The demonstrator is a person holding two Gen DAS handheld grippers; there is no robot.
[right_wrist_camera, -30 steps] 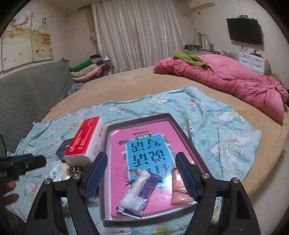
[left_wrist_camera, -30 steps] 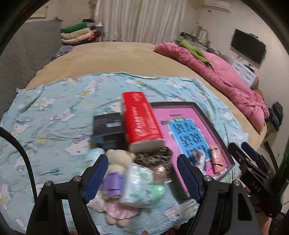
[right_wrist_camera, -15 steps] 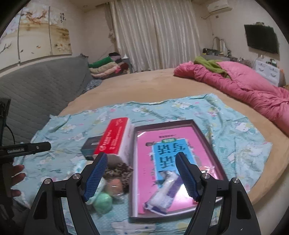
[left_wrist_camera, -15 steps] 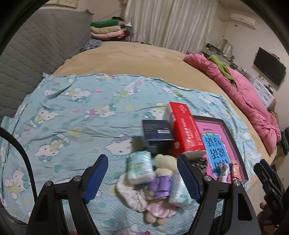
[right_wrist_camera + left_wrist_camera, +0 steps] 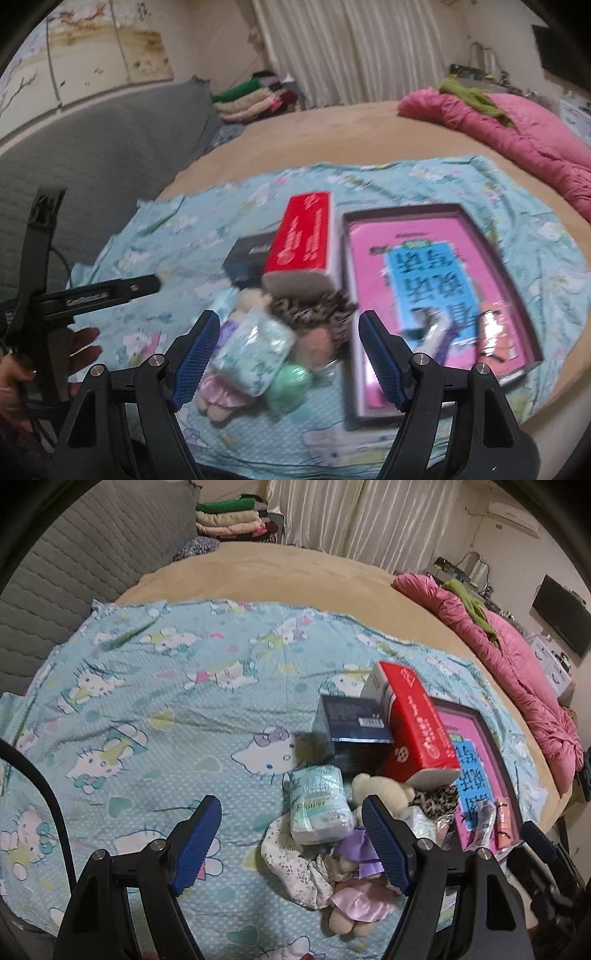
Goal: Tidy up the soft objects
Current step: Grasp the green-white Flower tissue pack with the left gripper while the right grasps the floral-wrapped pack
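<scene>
A heap of soft things lies on the Hello Kitty sheet [image 5: 155,686]: a pale green tissue pack [image 5: 319,805], a cream teddy in a purple dress [image 5: 380,794], white floral cloth [image 5: 291,864], leopard fabric [image 5: 314,306] and a green ball [image 5: 291,384]. A second tissue pack [image 5: 258,347] lies on the teddy. My left gripper [image 5: 291,838] is open and empty, hovering just left of the heap. My right gripper [image 5: 286,354] is open and empty above the heap.
A red tissue box [image 5: 413,723] and a dark box [image 5: 351,727] stand behind the heap. A dark tray [image 5: 465,218] with a pink book [image 5: 373,251] and small packets lies to the right. A pink duvet [image 5: 517,664] sits far right, a grey headboard [image 5: 74,565] left.
The left view swung left, so the heap now sits at the right finger. The right view swung left from the tray onto the heap. Both grippers stay open.
</scene>
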